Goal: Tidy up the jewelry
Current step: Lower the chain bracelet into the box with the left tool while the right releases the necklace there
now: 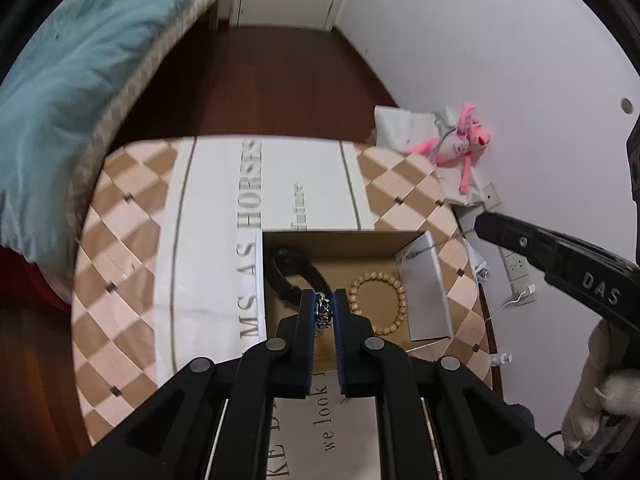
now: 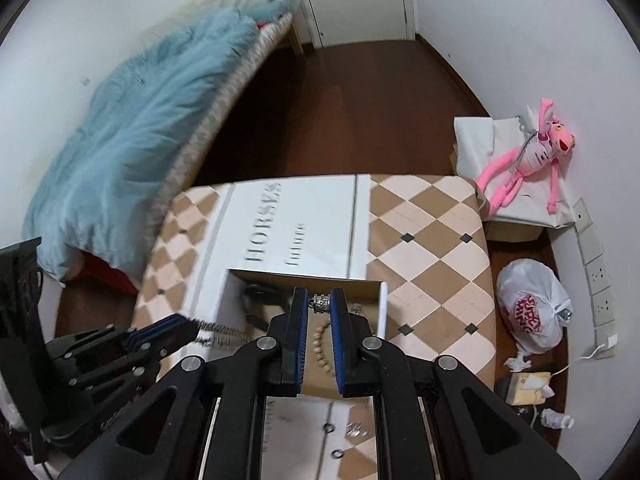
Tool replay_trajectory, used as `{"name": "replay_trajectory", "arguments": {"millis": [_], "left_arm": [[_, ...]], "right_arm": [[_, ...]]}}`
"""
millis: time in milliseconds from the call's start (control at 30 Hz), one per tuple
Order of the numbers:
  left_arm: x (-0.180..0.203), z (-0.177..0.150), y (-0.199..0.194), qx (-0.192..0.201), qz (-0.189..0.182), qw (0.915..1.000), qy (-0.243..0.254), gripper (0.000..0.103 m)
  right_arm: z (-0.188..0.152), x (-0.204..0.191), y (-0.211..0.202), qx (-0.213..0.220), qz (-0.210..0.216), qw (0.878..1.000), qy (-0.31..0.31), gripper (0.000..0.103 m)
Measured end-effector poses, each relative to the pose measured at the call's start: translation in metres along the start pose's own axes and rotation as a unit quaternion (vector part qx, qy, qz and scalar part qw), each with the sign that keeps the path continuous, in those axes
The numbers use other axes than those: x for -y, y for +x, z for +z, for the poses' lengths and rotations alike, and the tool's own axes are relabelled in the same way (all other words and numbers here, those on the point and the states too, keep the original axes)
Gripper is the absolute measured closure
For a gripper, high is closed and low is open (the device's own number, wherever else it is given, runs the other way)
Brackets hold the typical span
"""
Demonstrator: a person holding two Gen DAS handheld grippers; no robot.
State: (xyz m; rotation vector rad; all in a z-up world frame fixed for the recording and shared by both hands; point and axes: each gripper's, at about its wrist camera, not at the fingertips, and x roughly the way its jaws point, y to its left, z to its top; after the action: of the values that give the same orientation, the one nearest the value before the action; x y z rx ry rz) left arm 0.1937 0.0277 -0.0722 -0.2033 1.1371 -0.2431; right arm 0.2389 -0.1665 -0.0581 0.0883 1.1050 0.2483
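Observation:
An open cardboard box (image 1: 344, 240) sits on the patterned table (image 1: 128, 240). Inside lie a wooden bead bracelet (image 1: 378, 304) and a black band (image 1: 288, 276). My left gripper (image 1: 324, 312) is shut on a silver chain (image 1: 323, 311), held over the box. In the right wrist view my right gripper (image 2: 321, 302) is shut on a silver bead piece (image 2: 321, 302) at the chain's other end; the chain (image 2: 224, 328) runs from the left gripper (image 2: 176, 330). The beads (image 2: 318, 344) show below. The right gripper (image 1: 486, 228) also shows at right in the left wrist view.
A bed with a blue blanket (image 2: 132, 140) stands left of the table. A pink plush toy (image 2: 532, 160) lies on a box at right. A white plastic bag (image 2: 532, 312), wall sockets (image 2: 596, 276) and clutter fill the floor right. Small rings (image 2: 331, 428) lie on the near table.

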Motion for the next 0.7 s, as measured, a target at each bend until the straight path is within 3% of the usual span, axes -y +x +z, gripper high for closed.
{"name": "replay_trajectory", "arguments": {"millis": [167, 267, 333, 400, 467, 533, 633, 700], "left_arm": [[-0.004, 0.001, 0.018, -0.032, 0.032, 0.9987, -0.021, 0.095], [-0.006, 0.002, 0.023, -0.035, 0.055, 0.9976, -0.020, 0.089], [-0.009, 0.002, 0.023, -0.025, 0.069, 0.9972, -0.017, 0.071], [-0.010, 0.002, 0.021, -0.017, 0.080, 0.9965, -0.015, 0.054], [-0.012, 0.002, 0.019, -0.006, 0.090, 0.9958, -0.014, 0.039], [-0.012, 0.003, 0.018, 0.001, 0.104, 0.9945, -0.009, 0.021], [-0.012, 0.000, 0.016, 0.010, 0.128, 0.9917, -0.002, 0.012], [-0.012, -0.003, 0.014, 0.019, 0.136, 0.9906, -0.003, 0.009]], "right_arm": [[0.006, 0.006, 0.030, -0.031, 0.004, 1.000, -0.003, 0.091], [0.003, 0.007, 0.045, -0.065, 0.011, 0.998, -0.005, 0.091], [-0.003, 0.006, 0.054, -0.089, 0.017, 0.996, -0.008, 0.090], [-0.010, 0.009, 0.059, -0.101, 0.013, 0.995, -0.006, 0.068], [-0.017, 0.012, 0.060, -0.101, 0.006, 0.995, -0.007, 0.057], [-0.023, 0.015, 0.058, -0.097, 0.000, 0.995, 0.000, 0.055], [-0.031, 0.019, 0.050, -0.082, -0.018, 0.996, 0.002, 0.053], [-0.035, 0.022, 0.045, -0.071, -0.029, 0.997, 0.005, 0.033]]}}
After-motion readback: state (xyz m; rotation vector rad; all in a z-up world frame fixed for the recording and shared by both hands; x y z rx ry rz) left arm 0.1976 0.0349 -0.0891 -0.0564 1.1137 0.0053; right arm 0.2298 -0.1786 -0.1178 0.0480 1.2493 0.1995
